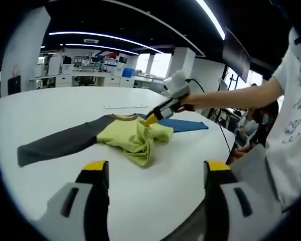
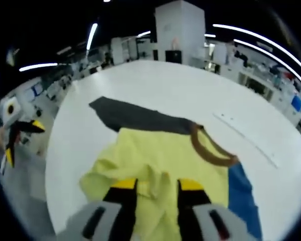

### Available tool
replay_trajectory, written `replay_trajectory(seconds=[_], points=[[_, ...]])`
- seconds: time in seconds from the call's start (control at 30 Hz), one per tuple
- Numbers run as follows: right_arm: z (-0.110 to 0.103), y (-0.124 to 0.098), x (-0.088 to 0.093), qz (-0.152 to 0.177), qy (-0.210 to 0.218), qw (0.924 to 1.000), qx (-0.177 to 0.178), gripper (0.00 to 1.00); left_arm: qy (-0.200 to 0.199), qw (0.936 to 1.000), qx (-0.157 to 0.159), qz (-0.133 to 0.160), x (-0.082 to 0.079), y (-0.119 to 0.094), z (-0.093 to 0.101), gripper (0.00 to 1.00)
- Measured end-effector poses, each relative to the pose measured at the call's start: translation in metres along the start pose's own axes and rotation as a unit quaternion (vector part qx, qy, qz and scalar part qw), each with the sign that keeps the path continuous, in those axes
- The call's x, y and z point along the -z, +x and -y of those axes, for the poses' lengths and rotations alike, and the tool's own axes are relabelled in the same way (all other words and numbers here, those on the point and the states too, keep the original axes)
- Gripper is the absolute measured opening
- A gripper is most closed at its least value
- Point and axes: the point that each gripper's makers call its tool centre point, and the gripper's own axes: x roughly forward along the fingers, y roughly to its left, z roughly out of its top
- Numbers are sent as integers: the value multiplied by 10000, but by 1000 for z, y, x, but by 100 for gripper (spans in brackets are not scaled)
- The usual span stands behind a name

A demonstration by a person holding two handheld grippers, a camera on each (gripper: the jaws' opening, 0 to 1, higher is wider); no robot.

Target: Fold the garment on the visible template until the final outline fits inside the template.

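Yellow cloth: garment [image 1: 133,136], a pale yellow body with a brown collar and dark grey sleeve, bunched on the white table [image 1: 55,110].
Garment position: near table centre in the left gripper view, at about 12 o'clock from that view's own jaws and well apart from them.
Long axis: runs from the grey sleeve tip at 9 o'clock across to the blue template [image 1: 188,125] at 3 o'clock; the template lies flat, partly under the garment's far side.
Right claw [image 2: 157,188]: jaws close together with a fold of yellow fabric pinched between them; in the left gripper view it reaches in from 2 o'clock to the garment's upper edge.
Left claw [image 1: 155,173]: jaws wide apart, nothing between them, hanging over bare table short of the cloth.
Nearer hand: the right, judged already in contact; the left has the reach yet to make.
Hidden: most of the template's outline, covered by fabric and cut off at 4 o'clock in the right gripper view.
Unclear: the second sleeve, lost in the crumpled yellow folds.
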Motion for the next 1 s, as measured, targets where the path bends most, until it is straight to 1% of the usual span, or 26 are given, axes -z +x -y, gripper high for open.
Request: replay_trajectory(seconds=[0.07,0.13,0.23,0.3,0.4,0.53,0.57,0.63,0.77,0.9,0.93,1.0], points=[[1,-3,2,43,-36,10000,19,46,2,10000,12,-8,0,1,0,74],[1,-3,0,107,-98,9999,25,53,12,10000,22,-7,0,1,1,74],[-7,-7,5,123,-147,9998,43,61,34,10000,23,-38,1,1,1,74],[-13,-10,8,148,-165,9997,54,63,38,10000,24,-50,2,2,1,74],[-23,-11,10,225,-126,9997,-7,61,8,10000,24,-35,3,2,1,74],[-37,-12,13,281,-250,9993,-17,55,11,10000,33,-47,5,1,2,74],[-42,-14,13,308,-209,9993,-35,55,12,10000,30,-50,5,1,2,74],[-42,-13,8,422,-114,9990,-19,55,-9,10000,29,-36,5,0,2,74],[-46,-11,3,540,-29,9985,-33,43,-27,10000,-6,-16,5,-1,0,74],[-55,-7,8,505,21,9987,-74,34,-38,10000,-7,-30,6,-2,0,74],[-57,-7,8,511,43,9987,-79,30,-41,10000,-9,-30,6,-2,0,74],[-56,-3,11,531,72,9986,-44,26,-66,10000,-15,-16,6,-3,-1,74]])
